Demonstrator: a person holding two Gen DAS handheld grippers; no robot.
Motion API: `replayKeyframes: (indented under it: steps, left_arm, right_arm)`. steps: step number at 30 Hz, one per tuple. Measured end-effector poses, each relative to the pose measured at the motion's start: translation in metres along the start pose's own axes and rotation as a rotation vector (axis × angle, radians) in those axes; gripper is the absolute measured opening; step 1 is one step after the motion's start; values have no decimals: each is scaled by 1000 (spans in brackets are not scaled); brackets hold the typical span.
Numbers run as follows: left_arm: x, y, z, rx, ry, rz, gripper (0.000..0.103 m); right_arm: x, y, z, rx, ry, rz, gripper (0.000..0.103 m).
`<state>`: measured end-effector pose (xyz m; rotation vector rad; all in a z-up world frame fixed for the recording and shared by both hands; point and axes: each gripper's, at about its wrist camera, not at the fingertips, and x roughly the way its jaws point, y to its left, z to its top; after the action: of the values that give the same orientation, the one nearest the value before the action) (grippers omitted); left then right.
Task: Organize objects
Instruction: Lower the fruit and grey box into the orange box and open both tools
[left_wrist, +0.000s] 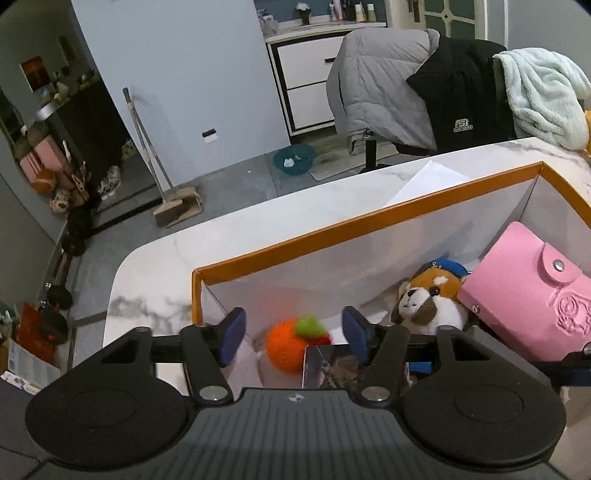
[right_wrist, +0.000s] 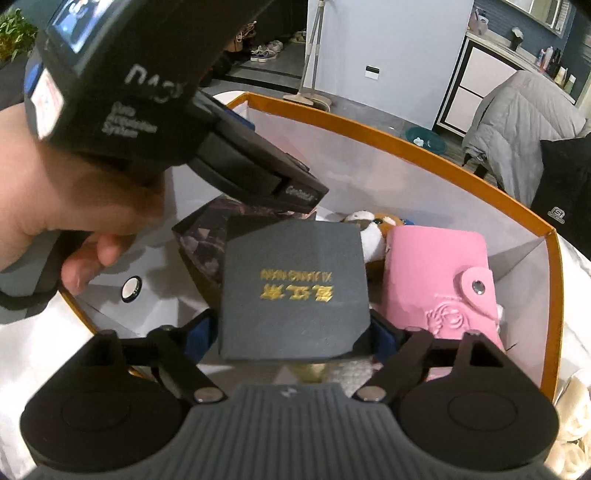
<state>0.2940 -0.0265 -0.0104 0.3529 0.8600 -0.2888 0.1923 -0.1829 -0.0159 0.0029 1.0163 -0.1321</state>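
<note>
We are placing items into the orange-rimmed, white-walled cardboard box (right_wrist: 406, 138), and the work is, in our judgement, well advanced. Already lying inside are a pink snap-flap leather card wallet (right_wrist: 439, 273), a brown-and-white plush animal in a blue cap (left_wrist: 428, 299), an orange knitted ball with a green tuft (left_wrist: 291, 341) and a dark patterned flat box (right_wrist: 207, 236). What is left to sort outside the box we cannot tell from either view.

The right gripper (right_wrist: 295, 332) is clamping a dark grey square gift box with gold lettering (right_wrist: 295, 284) between its blue pads, holding it just ahead of the fingers and above the box interior, to the left of the pink wallet; it is not yet set down. Its lid is looking flat, matte and rigid, with clipped corners.

The left gripper (left_wrist: 293, 332) is hovering over the near end of the box with its jaws apart and nothing between them, the orange ball directly ahead and below.
</note>
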Motion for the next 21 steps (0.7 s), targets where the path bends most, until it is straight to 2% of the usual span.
replayKeyframes:
  steps: [3, 10, 21]
  left_arm:
    - [-5, -1, 0, 28, -3, 8, 75]
    - [-18, 6, -1, 18, -12, -4, 75]
    - [-54, 4, -8, 56, -41, -2, 75]
  right_arm:
    - [-1, -3, -2, -2, 1, 5, 92]
    - [-9, -3, -3, 6, 10, 11, 91]
    - [-42, 3, -5, -6, -22, -20, 91]
